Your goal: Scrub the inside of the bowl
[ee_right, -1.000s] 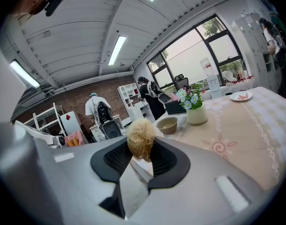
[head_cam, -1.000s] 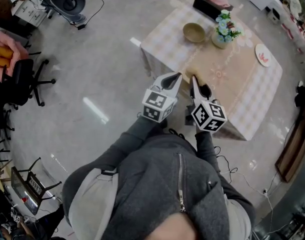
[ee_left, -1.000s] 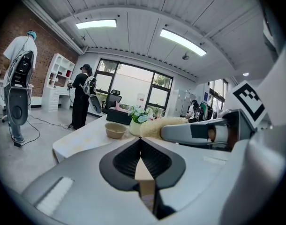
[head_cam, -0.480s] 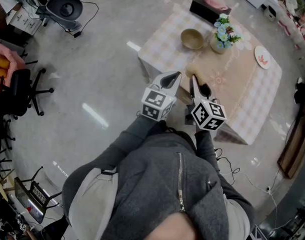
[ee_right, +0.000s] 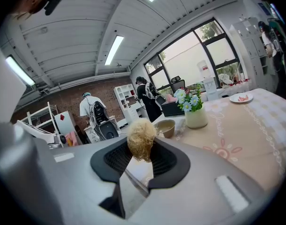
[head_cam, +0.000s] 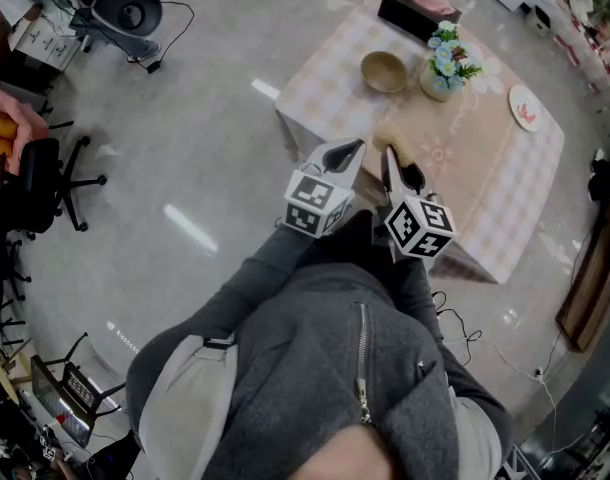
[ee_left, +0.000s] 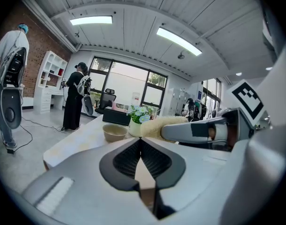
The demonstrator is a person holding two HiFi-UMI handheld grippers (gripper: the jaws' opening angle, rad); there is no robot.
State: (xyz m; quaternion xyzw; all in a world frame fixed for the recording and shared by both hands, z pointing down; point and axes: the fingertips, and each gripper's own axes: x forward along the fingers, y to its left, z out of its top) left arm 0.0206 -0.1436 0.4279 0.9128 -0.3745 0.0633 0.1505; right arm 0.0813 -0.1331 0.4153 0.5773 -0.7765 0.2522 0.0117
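Note:
A tan bowl stands empty on the far side of a checked-cloth table; it also shows in the left gripper view and the right gripper view. My left gripper is shut with nothing between its jaws. Beside it, my right gripper is shut on a straw-coloured scrubber that sticks up from the jaw tips. Both grippers hover side by side at the table's near edge, well short of the bowl.
A vase of flowers stands right of the bowl, with a dark tissue box behind and a small plate farther right. An office chair and a floor device stand at the left. People stand in the background.
The table has drifted slightly nearer in the head view. Both grippers keep their side-by-side pose and stay shut.

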